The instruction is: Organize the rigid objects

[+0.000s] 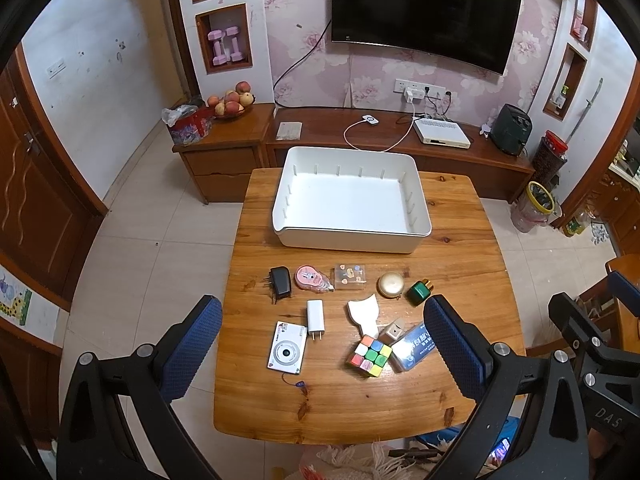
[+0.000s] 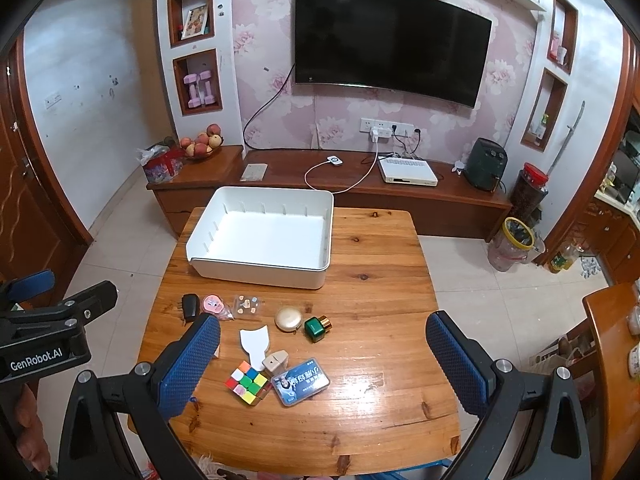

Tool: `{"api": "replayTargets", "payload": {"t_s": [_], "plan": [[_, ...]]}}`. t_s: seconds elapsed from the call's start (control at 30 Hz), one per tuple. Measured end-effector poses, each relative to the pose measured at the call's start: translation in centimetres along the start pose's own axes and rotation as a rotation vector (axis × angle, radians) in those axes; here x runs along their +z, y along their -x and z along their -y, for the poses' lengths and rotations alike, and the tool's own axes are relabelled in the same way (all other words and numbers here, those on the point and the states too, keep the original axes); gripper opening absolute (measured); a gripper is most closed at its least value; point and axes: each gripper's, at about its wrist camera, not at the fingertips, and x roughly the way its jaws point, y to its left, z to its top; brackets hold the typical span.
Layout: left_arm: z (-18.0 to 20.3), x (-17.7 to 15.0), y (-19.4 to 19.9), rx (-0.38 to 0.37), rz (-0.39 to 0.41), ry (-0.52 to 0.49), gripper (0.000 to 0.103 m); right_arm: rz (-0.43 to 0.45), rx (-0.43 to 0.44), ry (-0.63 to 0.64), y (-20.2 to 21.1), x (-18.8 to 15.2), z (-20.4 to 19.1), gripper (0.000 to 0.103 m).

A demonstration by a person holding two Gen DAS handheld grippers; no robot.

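Note:
An empty white bin (image 1: 352, 200) stands at the far side of the wooden table (image 1: 460, 264); it also shows in the right wrist view (image 2: 262, 234). In front of it lie a black charger (image 1: 280, 281), pink tape dispenser (image 1: 310, 278), clear sticker box (image 1: 349, 277), gold round case (image 1: 391, 284), green bottle (image 1: 419, 291), white plug (image 1: 315, 316), white camera (image 1: 287, 351), white holder (image 1: 365, 314), colour cube (image 1: 370, 355) and blue card case (image 1: 412, 346). My left gripper (image 1: 322, 332) is open above the near items. My right gripper (image 2: 322, 344) is open above the cube (image 2: 247, 382) and card case (image 2: 300, 380).
A low wooden TV cabinet (image 1: 400, 148) runs behind the table, with a white set-top box (image 1: 442, 133) and a fruit bowl (image 1: 232, 104). Jars (image 1: 536, 206) stand on the tiled floor at right. A wooden chair (image 2: 612, 344) stands at the right edge.

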Motion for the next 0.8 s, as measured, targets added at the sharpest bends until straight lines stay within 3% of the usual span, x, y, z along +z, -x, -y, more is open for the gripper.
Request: {"api": "replayTargets", "payload": {"t_s": [0.8], "plan": [[-0.37, 0.08, 0.01, 0.000, -0.004, 0.003, 0.101, 0.001, 0.006, -0.003, -0.11, -0.06, -0.20, 0.103]]}}
